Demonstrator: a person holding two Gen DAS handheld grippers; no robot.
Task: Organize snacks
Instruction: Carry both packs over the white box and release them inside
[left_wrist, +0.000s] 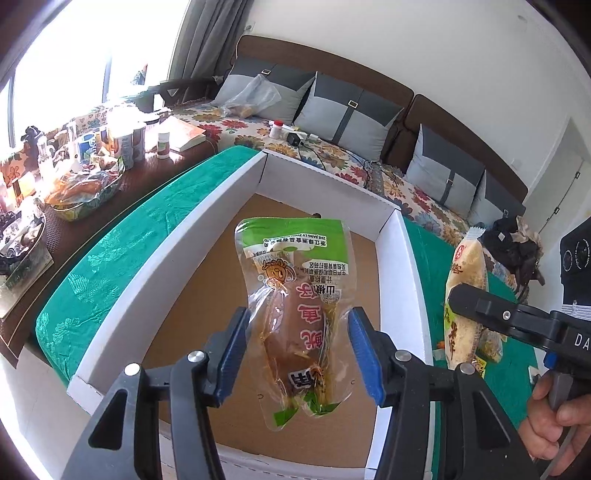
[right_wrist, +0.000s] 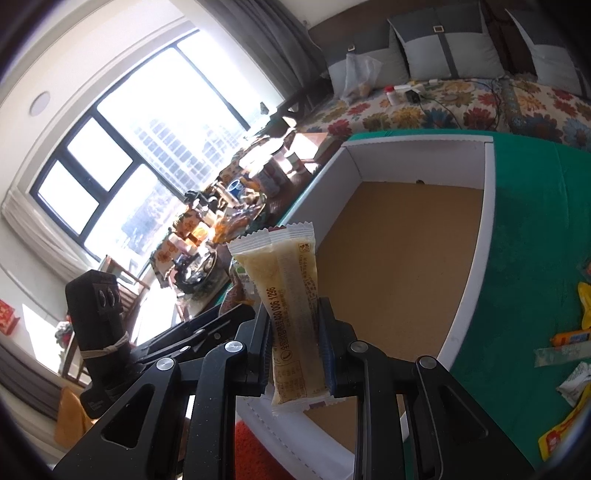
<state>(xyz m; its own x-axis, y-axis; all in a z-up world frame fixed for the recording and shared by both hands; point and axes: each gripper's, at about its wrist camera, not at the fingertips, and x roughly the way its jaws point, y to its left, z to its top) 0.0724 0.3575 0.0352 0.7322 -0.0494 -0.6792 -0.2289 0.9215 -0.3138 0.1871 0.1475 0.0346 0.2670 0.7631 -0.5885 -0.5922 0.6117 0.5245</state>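
Between the blue pads of the left gripper (left_wrist: 297, 350) hangs a clear vacuum pouch with a green top and a brown snack inside (left_wrist: 295, 306), poised over the brown floor of the white-walled cardboard box (left_wrist: 147, 266). Its jaws stand apart with a visible gap on each side of the pouch, so they are released rather than pressing on it; whether the pouch still touches a pad cannot be told. Off to that gripper's right, outside the box wall, the right gripper (right_wrist: 295, 343) is clenched on a pale yellow snack bar in a clear wrapper (right_wrist: 291, 314), which stands upright between the pads with its crimped top well above them. Ahead of those jaws and slightly right lies the open box on the green cloth (right_wrist: 524, 221), with several loose snack packets (right_wrist: 569, 338) on the cloth further right. A hand (left_wrist: 554, 421) grips the right gripper's handle.
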